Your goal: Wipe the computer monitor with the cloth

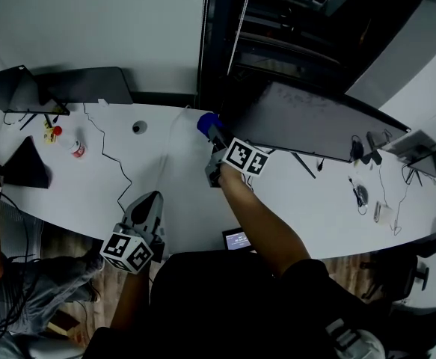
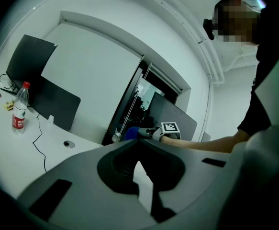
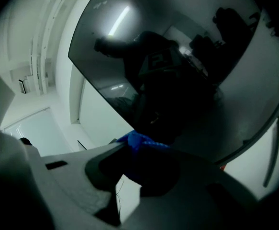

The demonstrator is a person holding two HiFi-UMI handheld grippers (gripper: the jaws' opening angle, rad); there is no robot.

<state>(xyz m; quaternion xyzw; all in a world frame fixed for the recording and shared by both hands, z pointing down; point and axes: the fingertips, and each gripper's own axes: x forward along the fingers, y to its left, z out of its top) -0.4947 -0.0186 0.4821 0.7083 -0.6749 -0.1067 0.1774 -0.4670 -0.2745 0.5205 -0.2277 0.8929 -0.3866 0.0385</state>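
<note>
Right claw (image 1: 215,136) clenched on the blue cloth (image 1: 207,122), wad at the left end of the monitor (image 1: 315,122); we cannot tell whether they touch. Long axis of the monitor runs from frame centre toward the right edge, so we judge the wipe must travel rightward. Left claw (image 1: 150,203) closed on nothing at the near edge of the surface (image 1: 180,200), well apart. 1 dark, glossy screen with pale smears.

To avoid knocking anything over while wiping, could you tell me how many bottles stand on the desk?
1: a red-capped bottle at the desk's left end; others may be hidden.
</note>
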